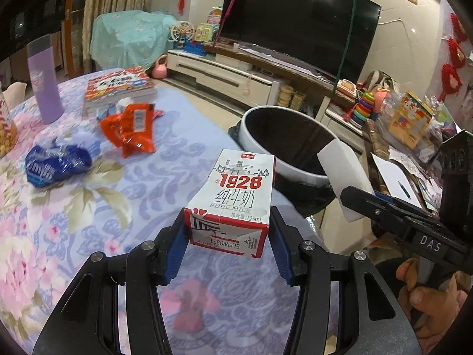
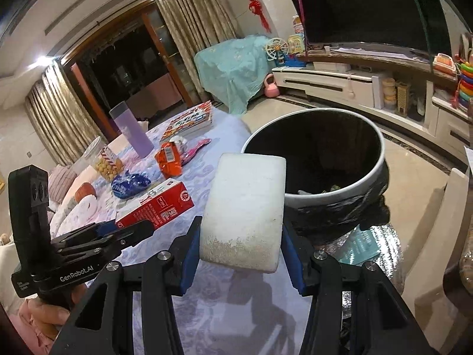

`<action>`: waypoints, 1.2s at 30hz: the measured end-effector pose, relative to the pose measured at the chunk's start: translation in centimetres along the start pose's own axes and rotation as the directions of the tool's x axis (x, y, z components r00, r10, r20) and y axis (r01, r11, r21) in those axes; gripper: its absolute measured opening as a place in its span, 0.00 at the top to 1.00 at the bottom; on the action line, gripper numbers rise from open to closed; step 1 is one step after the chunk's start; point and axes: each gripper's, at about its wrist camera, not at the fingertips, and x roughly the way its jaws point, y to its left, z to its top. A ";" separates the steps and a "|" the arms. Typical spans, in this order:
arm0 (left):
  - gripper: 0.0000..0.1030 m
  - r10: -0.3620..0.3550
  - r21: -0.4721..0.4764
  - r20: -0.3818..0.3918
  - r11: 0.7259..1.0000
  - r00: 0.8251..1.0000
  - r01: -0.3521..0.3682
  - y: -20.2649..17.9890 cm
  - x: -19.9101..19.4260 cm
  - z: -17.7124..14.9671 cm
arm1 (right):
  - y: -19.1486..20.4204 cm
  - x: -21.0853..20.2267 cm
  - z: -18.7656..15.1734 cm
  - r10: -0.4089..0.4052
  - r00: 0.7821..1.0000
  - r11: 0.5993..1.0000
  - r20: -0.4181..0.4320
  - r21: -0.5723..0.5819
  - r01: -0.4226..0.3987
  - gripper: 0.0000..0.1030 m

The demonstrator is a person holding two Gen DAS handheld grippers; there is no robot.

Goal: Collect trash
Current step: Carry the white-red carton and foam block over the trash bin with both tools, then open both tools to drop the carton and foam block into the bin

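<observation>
My left gripper [image 1: 227, 236] is shut on a small white and red milk carton [image 1: 236, 195], held above the flowered tablecloth near the table's edge. My right gripper [image 2: 241, 245] is shut on a white foam block [image 2: 245, 210], held near the bin. The round bin [image 2: 316, 159] with a black liner stands beside the table, with some rubbish in its bottom; it also shows in the left wrist view [image 1: 283, 145]. An orange wrapper [image 1: 130, 130] and a blue wrapper [image 1: 56, 162] lie on the table. The carton [image 2: 159, 204] and left gripper [image 2: 136, 230] show in the right wrist view.
A purple bottle [image 1: 44, 82], a stack of books [image 1: 118, 88] and a snack jar [image 2: 109, 162] stand on the table [image 1: 88, 207]. A TV [image 1: 295, 20] on a low cabinet is behind. A cluttered side table [image 1: 408, 148] is at right.
</observation>
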 end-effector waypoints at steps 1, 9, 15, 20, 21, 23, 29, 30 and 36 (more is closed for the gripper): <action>0.51 -0.002 0.005 0.002 1.000 1.000 0.002 -0.3 0.1 0.3 | -0.2 0.0 0.1 -0.003 1.000 1.000 0.002 0.001 0.003 0.50; 0.51 -0.026 0.042 0.013 0.999 1.000 0.025 -2.5 1.0 2.0 | -2.1 -0.4 1.5 -0.023 1.000 1.000 0.019 0.018 0.023 0.50; 0.51 -0.040 0.069 0.018 0.997 0.999 0.039 -4.0 2.1 3.5 | -3.4 -0.4 3.0 -0.038 0.999 0.999 0.030 0.017 0.038 0.50; 0.51 -0.044 0.081 0.023 0.996 0.999 0.042 -4.7 2.9 4.7 | -4.5 -0.2 4.2 -0.047 0.998 0.999 0.034 0.016 0.046 0.50; 0.51 -0.044 0.084 0.021 0.996 0.999 0.042 -4.8 3.2 4.9 | -4.6 -0.1 4.3 -0.048 0.998 0.999 0.034 0.016 0.047 0.50; 0.51 -0.044 0.088 0.019 0.995 0.999 0.042 -5.1 3.6 5.3 | -5.0 0.1 4.6 -0.048 0.998 0.999 0.030 0.016 0.048 0.50; 0.51 -0.041 0.100 0.008 0.994 0.999 0.040 -5.6 4.9 5.8 | -6.1 0.6 5.5 -0.048 0.999 0.999 0.018 0.023 0.048 0.50; 0.51 -0.041 0.103 0.007 0.994 0.999 0.040 -5.7 5.0 6.0 | -6.3 0.7 5.6 -0.049 0.999 0.999 0.018 0.023 0.049 0.50; 0.51 -0.037 0.109 0.004 0.993 0.999 0.037 -5.9 5.7 6.5 | -6.9 1.3 6.4 -0.052 0.999 0.999 0.006 0.013 0.052 0.50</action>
